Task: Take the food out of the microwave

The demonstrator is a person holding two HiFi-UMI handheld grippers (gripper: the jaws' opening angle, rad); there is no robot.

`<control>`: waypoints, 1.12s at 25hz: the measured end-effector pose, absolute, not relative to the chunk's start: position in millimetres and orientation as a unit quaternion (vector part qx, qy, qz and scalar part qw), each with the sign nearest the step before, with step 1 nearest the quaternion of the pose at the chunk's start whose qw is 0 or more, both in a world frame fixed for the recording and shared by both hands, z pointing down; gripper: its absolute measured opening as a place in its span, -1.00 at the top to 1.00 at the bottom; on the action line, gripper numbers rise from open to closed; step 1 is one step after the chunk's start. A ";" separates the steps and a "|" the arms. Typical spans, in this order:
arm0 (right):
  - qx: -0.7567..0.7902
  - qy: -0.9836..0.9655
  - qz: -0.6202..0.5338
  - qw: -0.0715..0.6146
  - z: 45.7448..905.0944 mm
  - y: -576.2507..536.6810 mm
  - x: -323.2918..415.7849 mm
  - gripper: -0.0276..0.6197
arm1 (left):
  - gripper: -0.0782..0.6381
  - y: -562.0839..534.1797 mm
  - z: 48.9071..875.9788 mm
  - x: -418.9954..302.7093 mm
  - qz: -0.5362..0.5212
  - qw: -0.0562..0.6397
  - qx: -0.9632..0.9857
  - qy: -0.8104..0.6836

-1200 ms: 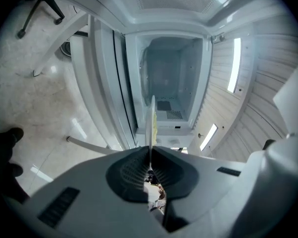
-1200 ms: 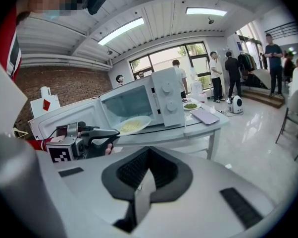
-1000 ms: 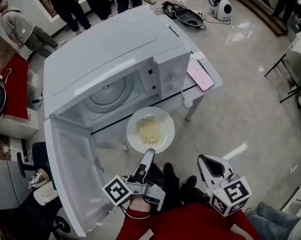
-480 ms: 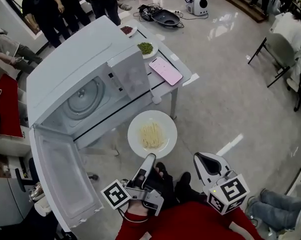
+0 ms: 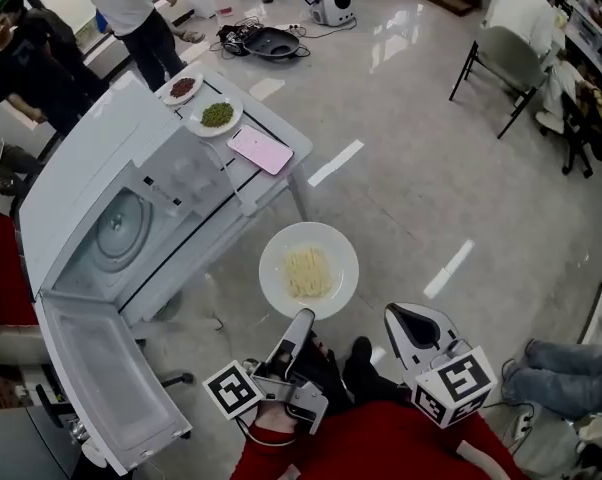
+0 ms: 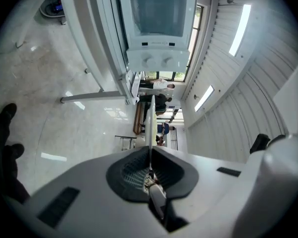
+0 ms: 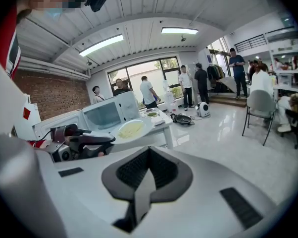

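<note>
Outside the open microwave [image 5: 81, 178], left tongs [image 5: 302, 319] clamp a plate [image 5: 337, 256] of noodles [image 5: 308, 271].

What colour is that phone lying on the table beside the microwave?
The phone is pink; the head view shows it best.

A glossy pale floor [image 5: 431, 168] carries bright streaks of reflected light. A grey chair [image 5: 509, 56] stands well apart from the white table [image 5: 299, 155]. Strip lights [image 7: 102, 44] line the panelled ceiling [image 7: 139, 14], with a brick wall [image 7: 55, 95] beside tall windows [image 7: 139, 73].
</note>
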State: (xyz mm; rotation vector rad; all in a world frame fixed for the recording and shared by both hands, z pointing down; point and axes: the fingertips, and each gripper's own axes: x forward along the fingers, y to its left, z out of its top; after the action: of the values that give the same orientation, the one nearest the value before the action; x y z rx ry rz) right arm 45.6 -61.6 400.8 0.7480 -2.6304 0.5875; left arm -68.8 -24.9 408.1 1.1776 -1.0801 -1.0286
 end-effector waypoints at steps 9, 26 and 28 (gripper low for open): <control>0.327 -0.906 0.221 0.154 403.4 -65.1 101.3 0.88 | 0.73 -42.5 412.7 -5.0 -0.383 0.624 0.543 -0.411; 0.425 -0.867 0.231 0.122 407.9 -59.9 179.4 0.88 | 0.73 -54.8 415.8 90.6 -0.291 0.675 0.600 -0.317; 0.433 -0.863 0.232 0.119 406.4 -59.2 189.7 0.88 | 0.73 -54.7 414.2 101.7 -0.283 0.678 0.604 -0.309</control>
State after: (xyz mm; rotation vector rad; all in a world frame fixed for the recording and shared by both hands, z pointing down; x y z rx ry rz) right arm 189.7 -59.2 406.4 1.2659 -2.5234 0.6789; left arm 101.7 -54.7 414.2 1.3563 -0.6952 -0.6363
